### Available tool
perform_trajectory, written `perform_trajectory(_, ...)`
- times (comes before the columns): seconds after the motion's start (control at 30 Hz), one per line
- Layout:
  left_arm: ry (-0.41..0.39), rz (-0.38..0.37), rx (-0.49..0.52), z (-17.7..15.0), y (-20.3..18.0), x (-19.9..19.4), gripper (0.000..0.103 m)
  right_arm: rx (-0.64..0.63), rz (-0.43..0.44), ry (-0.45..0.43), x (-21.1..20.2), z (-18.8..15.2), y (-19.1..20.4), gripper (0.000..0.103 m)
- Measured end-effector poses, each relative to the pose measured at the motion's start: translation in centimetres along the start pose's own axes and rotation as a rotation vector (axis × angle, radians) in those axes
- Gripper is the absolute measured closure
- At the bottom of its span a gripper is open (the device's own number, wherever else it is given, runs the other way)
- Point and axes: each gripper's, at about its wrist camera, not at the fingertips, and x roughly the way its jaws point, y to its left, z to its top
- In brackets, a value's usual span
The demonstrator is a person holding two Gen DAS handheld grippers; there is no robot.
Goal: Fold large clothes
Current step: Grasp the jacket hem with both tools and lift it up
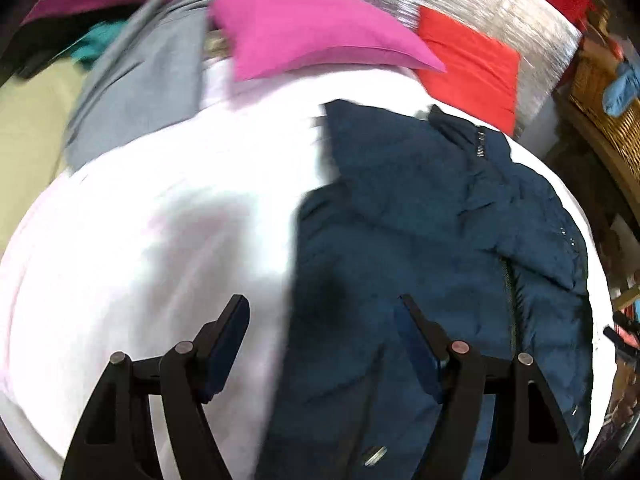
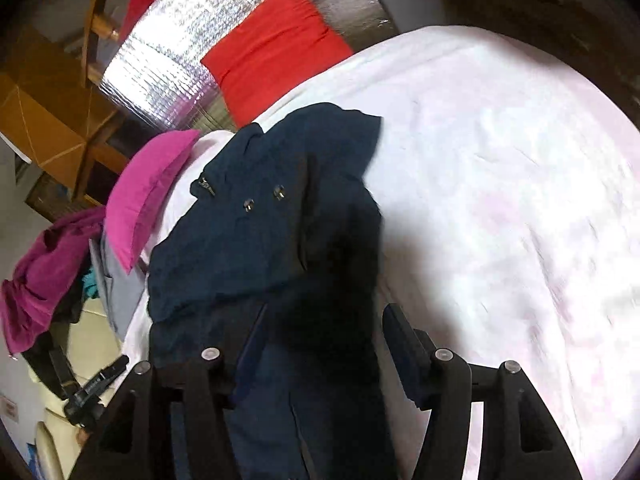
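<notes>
My left wrist camera looks steeply down, close over the white bed sheet, with the navy jacket at right of frame. My right wrist camera also tilts down, close, with the jacket at left centre. Both views share the jacket, pink pillow and red cushion.

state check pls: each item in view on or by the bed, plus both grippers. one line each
navy jacket: lying on the bed, partly folded over itself, not gripped
white bed sheet: spread, lightly wrinkled
pink pillow: lying at the head of the bed
red pillow: leaning on the silver foil panel
grey garment: loose, unfolded
magenta garment: crumpled heap beside the bed
left gripper: open, empty
right gripper: open, above the jacket
</notes>
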Motion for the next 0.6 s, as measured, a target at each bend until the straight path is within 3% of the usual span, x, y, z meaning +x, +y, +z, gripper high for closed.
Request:
perform_trajectory(0.07, 0.012, 0.004, -0.055, -2.3, 2.5, -1.3, 0.028, 0.038, 0.030, 0.003, -0.9, -1.5, -1.1, 0.036)
perform_trajectory(0.17, 0.034, -0.071, -0.148, -5.1, 5.3, -2.8, 0.028, 0.085, 0.078, 0.025, -2.1, -4.0, -2.6, 0.036)
perform_trajectory(0.33, 0.080, -0.127, -0.194, -8.8, 6.8, -3.5, 0.029, 0.136, 0.130, 0.053, -2.8, -7.6, -3.5, 0.036)
perform_trajectory(0.4, 0.111, -0.168, -0.198, -9.9, 7.0, -3.5, 0.043, 0.150, 0.137, 0.067, -3.0, -8.7, -3.8, 0.036)
perform_trajectory(0.47, 0.132, -0.187, -0.197, -10.4, 6.7, -3.1, 0.050, 0.163, 0.138, 0.072, -3.3, -9.6, -4.1, 0.036)
perform_trajectory(0.6, 0.182, -0.203, -0.214, -11.2, 6.8, -2.5, 0.051, 0.189, 0.147, 0.085, -3.3, -10.4, -4.7, 0.036)
